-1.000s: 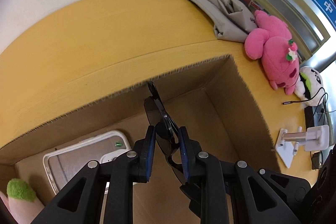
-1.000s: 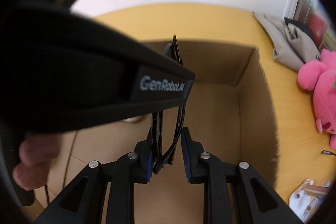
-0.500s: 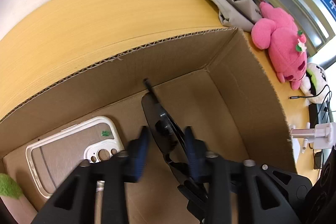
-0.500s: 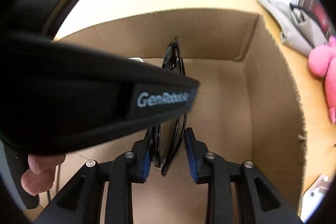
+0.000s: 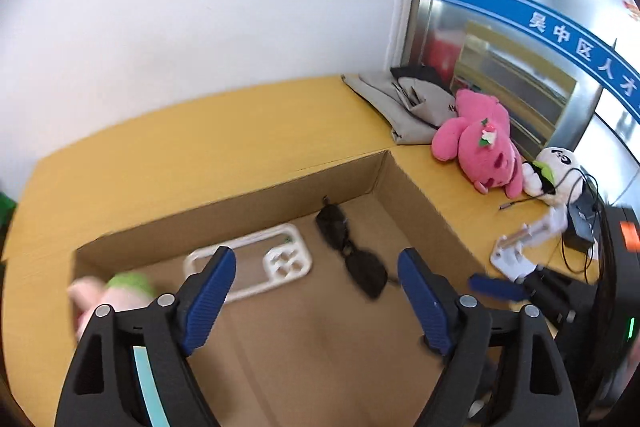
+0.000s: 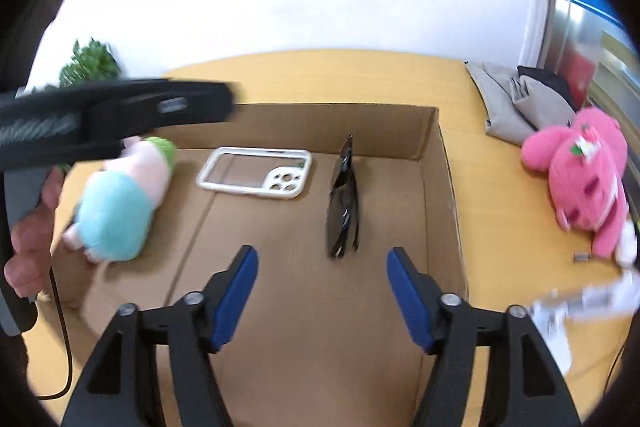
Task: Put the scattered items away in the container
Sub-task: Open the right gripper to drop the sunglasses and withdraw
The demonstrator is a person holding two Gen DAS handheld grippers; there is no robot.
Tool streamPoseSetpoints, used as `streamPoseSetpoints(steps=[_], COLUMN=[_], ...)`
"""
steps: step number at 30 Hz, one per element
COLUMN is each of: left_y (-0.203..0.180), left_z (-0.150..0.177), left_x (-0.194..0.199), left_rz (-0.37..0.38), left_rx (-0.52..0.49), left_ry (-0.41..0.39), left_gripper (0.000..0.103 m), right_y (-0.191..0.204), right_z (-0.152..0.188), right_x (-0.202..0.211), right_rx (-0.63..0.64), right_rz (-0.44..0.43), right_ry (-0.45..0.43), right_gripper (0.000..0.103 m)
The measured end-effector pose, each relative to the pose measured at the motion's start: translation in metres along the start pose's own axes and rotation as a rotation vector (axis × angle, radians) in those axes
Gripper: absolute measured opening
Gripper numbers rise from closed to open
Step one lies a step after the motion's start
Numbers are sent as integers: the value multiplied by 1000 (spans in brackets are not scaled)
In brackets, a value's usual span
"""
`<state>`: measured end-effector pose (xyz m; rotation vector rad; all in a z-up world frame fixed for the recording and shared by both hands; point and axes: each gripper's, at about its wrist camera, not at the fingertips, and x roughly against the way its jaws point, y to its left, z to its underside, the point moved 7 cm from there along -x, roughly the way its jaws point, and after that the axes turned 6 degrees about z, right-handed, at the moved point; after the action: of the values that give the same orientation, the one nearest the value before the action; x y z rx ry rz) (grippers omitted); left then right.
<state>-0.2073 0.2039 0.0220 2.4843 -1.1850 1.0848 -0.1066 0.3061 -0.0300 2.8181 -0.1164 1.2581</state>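
Black sunglasses lie on the floor of the open cardboard box, also seen in the right wrist view. A white phone case and a blue-and-pink plush toy lie in the box to their left. My left gripper is open and empty above the box. My right gripper is open and empty, raised short of the sunglasses. The left gripper's body crosses the right wrist view's left side.
On the yellow table right of the box sit a pink plush, a white plush, grey folded cloth, a white stand and cables. A green plant stands at the back left.
Both grippers held the sunglasses over the box; both have opened and pulled back up, and the sunglasses now lie on the box floor.
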Motion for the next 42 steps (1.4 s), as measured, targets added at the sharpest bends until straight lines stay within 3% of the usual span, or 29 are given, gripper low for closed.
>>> streamPoseSetpoints(steps=[4,7,11,14,21,23,25,28,42], left_y=[4,16,33,39,58,65,72,72,75], left_z=[49,93,146,174,207,213,219,224,224], left_x=[40,56,50,51,47,49,53,60,58], left_rz=[-51,-104,-130,-139,-237,-236,-266,-271,-264], left_rx=[2,23,110,148,168,207,243,228,242], left_ry=[-24,-12,56,60,-8,-60,-136,-216,-218], left_gripper=[88,88,88,88,89,103,103,103,103], right_y=[6,2,5,7,15,18,19,20,21], right_z=[34,45,70,87,94,95,98,100,97], right_x=[25,10,-5,-7,-2,1,5,3,6], right_rx=[-5,-36,-35,-42,-7,5,14,19,16], right_rz=[20,12,50,62,108,104,100,99,101], right_ry=[-33,-27,-20,-19,-163,-209,-275,-269,-273], right_gripper=[72,72,72,72,82,85,85,86,86])
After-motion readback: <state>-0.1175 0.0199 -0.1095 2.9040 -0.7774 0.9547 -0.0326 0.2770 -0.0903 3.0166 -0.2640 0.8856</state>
